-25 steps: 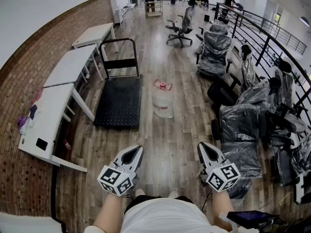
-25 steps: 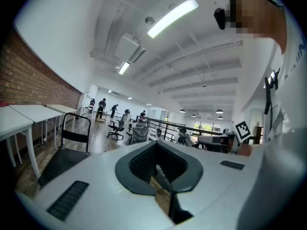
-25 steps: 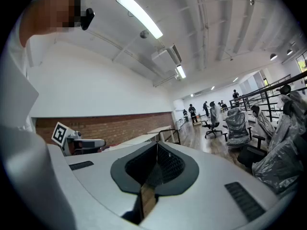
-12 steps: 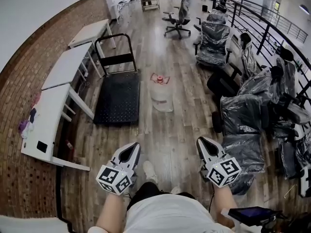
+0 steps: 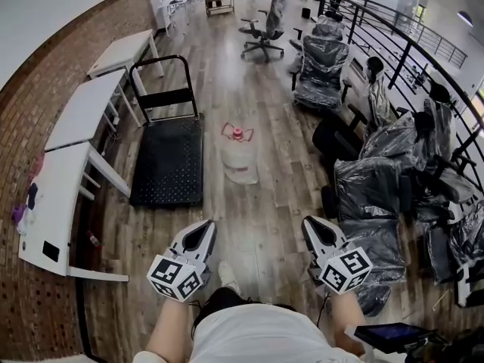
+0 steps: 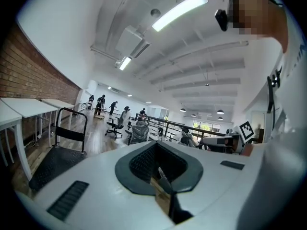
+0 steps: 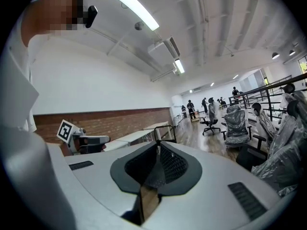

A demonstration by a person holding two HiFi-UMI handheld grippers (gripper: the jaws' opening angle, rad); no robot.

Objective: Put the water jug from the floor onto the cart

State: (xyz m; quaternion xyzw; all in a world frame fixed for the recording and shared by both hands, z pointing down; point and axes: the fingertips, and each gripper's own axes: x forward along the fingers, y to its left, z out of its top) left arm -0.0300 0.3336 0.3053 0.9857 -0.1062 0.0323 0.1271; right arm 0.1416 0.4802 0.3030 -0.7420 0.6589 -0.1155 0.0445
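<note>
The water jug, clear with a red cap and handle, stands on the wood floor ahead of me. Just left of it is the black platform cart, with its upright handle at the far end. My left gripper and right gripper are held side by side, low in the head view and well short of the jug. Both point forward, jaws together and empty. The left gripper looks past its tip at the cart. The right gripper shows only the cart's handle beyond its tip.
White tables line the brick wall on the left, close beside the cart. Plastic-wrapped chairs crowd the right side along a black railing. An office chair and several people are far down the room.
I have walked forward along the floor and both grippers came with me, slightly lower. The jug and cart now sit a little left of where they were in the head view.
</note>
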